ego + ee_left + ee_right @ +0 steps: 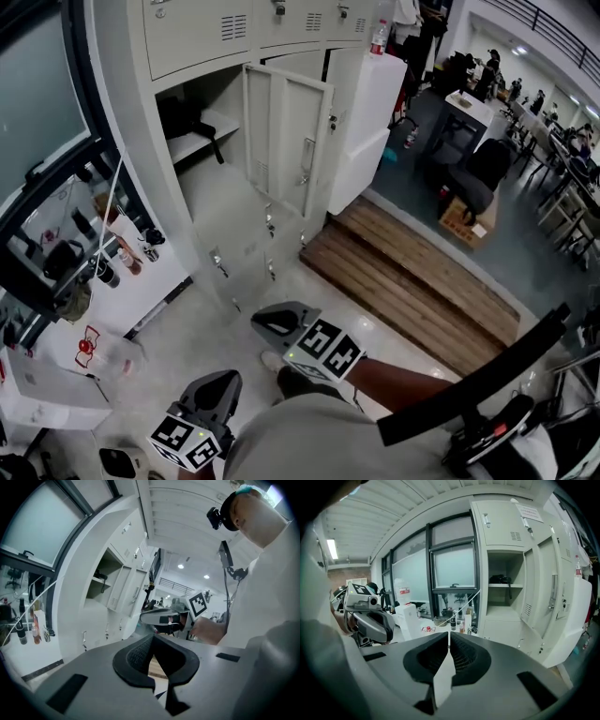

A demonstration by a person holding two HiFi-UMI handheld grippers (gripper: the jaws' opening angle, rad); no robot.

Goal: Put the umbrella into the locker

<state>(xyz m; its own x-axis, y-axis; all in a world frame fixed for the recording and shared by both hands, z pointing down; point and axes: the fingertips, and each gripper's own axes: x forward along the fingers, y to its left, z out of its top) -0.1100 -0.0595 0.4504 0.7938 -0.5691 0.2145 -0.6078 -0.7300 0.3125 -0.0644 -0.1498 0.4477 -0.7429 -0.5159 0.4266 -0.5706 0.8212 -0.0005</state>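
The step in hand is judged to be the close of the task rather than its start. Left of the locker [187, 42], bottles [127, 258] are seen on a white desk [155, 286], and nothing there belongs to the job. Below the locker in the head view, the left gripper [153, 638] is held with its jaws pressed together at the tips and nothing caught between them; only floor is seen through the gap lower down.

In the locker, one compartment is stood open, and on its shelf [197, 142] a black bundle is laid with a strap hanging over the shelf's front edge. This bundle is taken to be the umbrella [180, 120], though its shape cannot be made out fully. The door [286, 141] of that compartment is swung wide, to the right of the shelf.

In front of the locker, the right gripper [448, 635] is likewise pressed together and empty, and it is pointed toward the open compartment, well apart from it.

If the bundle is indeed the umbrella, no carrying is left. The next move is judged to call for the door to be pushed shut, with the strap kept clear of the door's edge.
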